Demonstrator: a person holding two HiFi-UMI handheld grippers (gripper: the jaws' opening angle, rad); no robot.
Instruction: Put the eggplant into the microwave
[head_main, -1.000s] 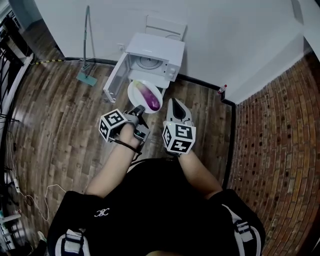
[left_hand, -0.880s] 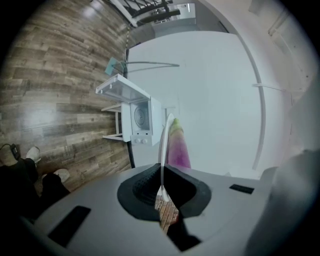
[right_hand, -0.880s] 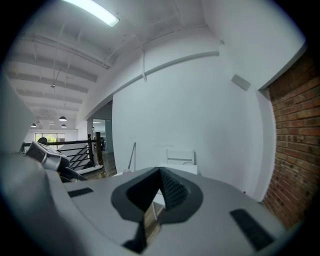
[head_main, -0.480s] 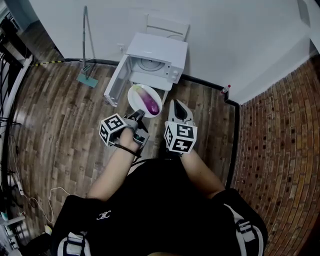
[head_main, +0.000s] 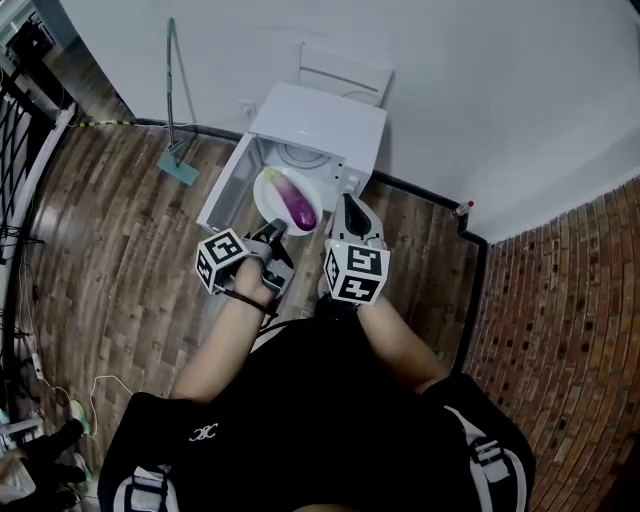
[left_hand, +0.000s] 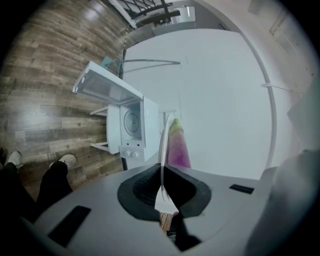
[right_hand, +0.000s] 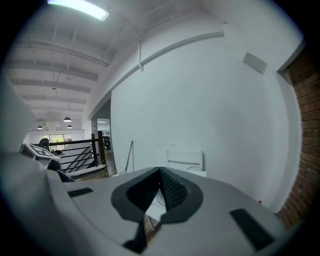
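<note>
The left gripper (head_main: 274, 231) is clamped on the near rim of a white plate (head_main: 268, 190), its jaws almost together with only that rim between them. The eggplant (head_main: 298, 208) lies on the plate's 4 o'clock side, just in front of the microwave (head_main: 322, 122) at 12 o'clock, whose door (head_main: 222, 188) hangs open toward 8 o'clock. The right gripper (head_main: 349, 203), at the plate's 3 o'clock, is closed and empty.

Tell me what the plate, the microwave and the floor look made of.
Plate: glossy white, thin-rimmed, probably ceramic or melamine.
Microwave: smooth white casing, likely painted metal or plastic.
Floor: matte brown planks with grain, wood or wood-look laminate.
</note>
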